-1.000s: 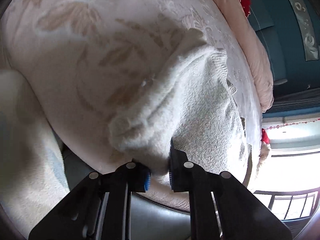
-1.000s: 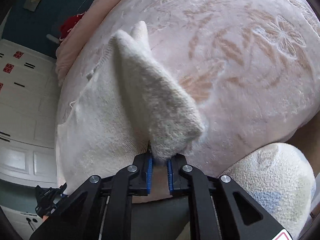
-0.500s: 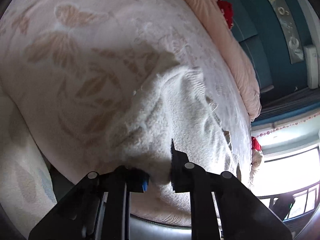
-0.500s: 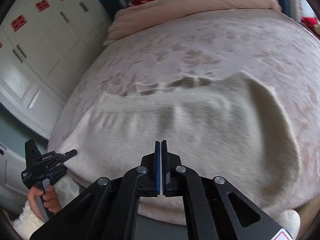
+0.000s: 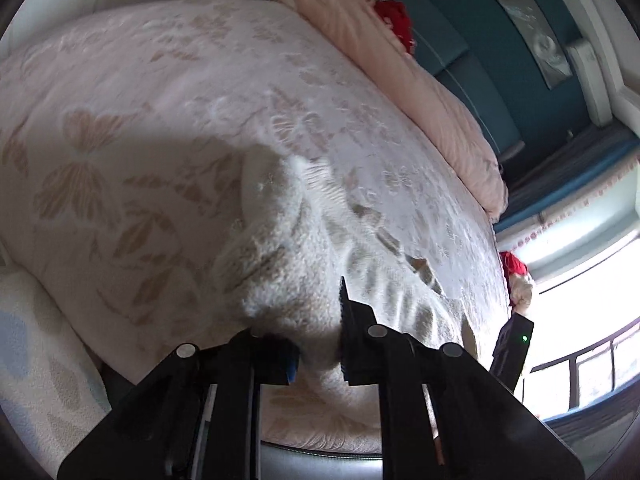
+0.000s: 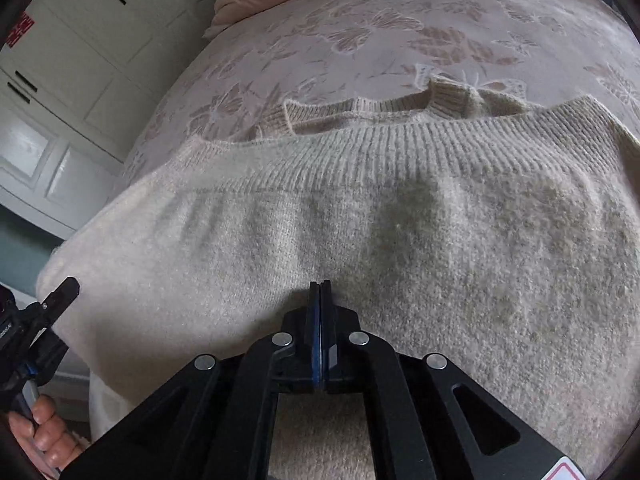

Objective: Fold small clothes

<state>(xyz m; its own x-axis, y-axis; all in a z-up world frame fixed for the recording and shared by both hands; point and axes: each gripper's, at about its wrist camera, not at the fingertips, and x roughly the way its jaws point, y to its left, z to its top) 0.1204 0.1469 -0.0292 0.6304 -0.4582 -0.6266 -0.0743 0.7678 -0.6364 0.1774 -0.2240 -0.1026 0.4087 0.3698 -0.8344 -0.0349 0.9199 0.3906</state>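
Observation:
A cream knitted sweater (image 6: 400, 240) lies spread on the bed, its ribbed hem turned toward the far side. My right gripper (image 6: 320, 292) hovers just over its middle, shut with nothing between the pads. In the left wrist view, my left gripper (image 5: 316, 344) is shut on a bunched edge of the sweater (image 5: 288, 264) and holds it raised off the bedspread. A person's hand (image 6: 40, 436) at the left edge of the right wrist view grips that left tool.
The bedspread (image 5: 140, 120) is pink-white with butterfly and leaf patterns. A pink rolled quilt (image 5: 420, 92) and a red item (image 5: 394, 20) lie by the blue headboard (image 5: 460, 40). Another fleecy cloth (image 5: 36, 360) sits at the bed's near edge. White wardrobe doors (image 6: 80, 60) stand left.
My right gripper let go of the sweater's sleeve, shut empty and swung over the sweater's body. The left gripper rose, still holding the sweater's edge.

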